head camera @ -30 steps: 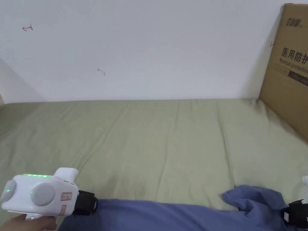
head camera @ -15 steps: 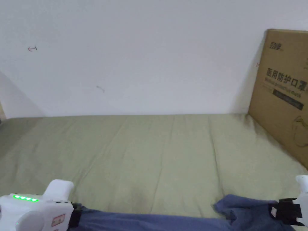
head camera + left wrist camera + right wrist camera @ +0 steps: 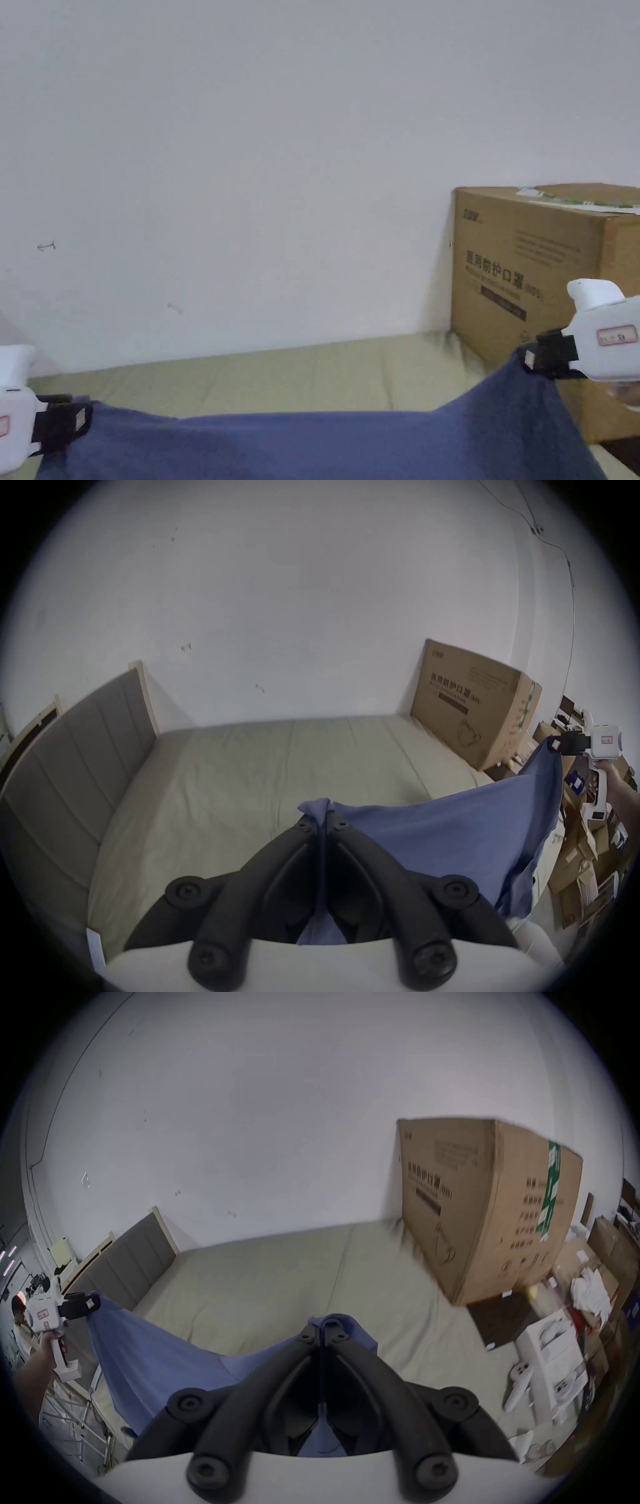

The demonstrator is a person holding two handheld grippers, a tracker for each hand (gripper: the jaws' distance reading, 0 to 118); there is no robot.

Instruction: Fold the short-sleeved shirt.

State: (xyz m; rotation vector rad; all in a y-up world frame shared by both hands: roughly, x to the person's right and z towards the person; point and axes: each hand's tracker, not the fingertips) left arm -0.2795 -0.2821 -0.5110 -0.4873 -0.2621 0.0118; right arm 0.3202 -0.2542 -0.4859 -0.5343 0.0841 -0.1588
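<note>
The blue short-sleeved shirt (image 3: pixel 325 444) hangs stretched in the air between both grippers, above the olive-green bed (image 3: pixel 300 375). At the left edge of the head view, my left gripper (image 3: pixel 84 417) is shut on one corner of the cloth. My right gripper (image 3: pixel 528 361) holds the other corner, higher up, in front of the cardboard box. In the left gripper view the jaws (image 3: pixel 322 821) pinch a fold of the shirt (image 3: pixel 450 833). The right gripper view shows its jaws (image 3: pixel 322 1333) closed on blue cloth (image 3: pixel 156 1355) too. The shirt's lower part is out of frame.
A large cardboard box (image 3: pixel 537 269) stands on the bed's right end against the white wall. A grey padded headboard (image 3: pixel 69 757) bounds the left end. Stacked boxes and clutter (image 3: pixel 571 1321) fill the floor to the right. Another person (image 3: pixel 19 1324) is far off at the left.
Both grippers have lifted the shirt off the bed, the right one higher than the left. The head camera has tilted upward, so the bed now sits low in the picture.
</note>
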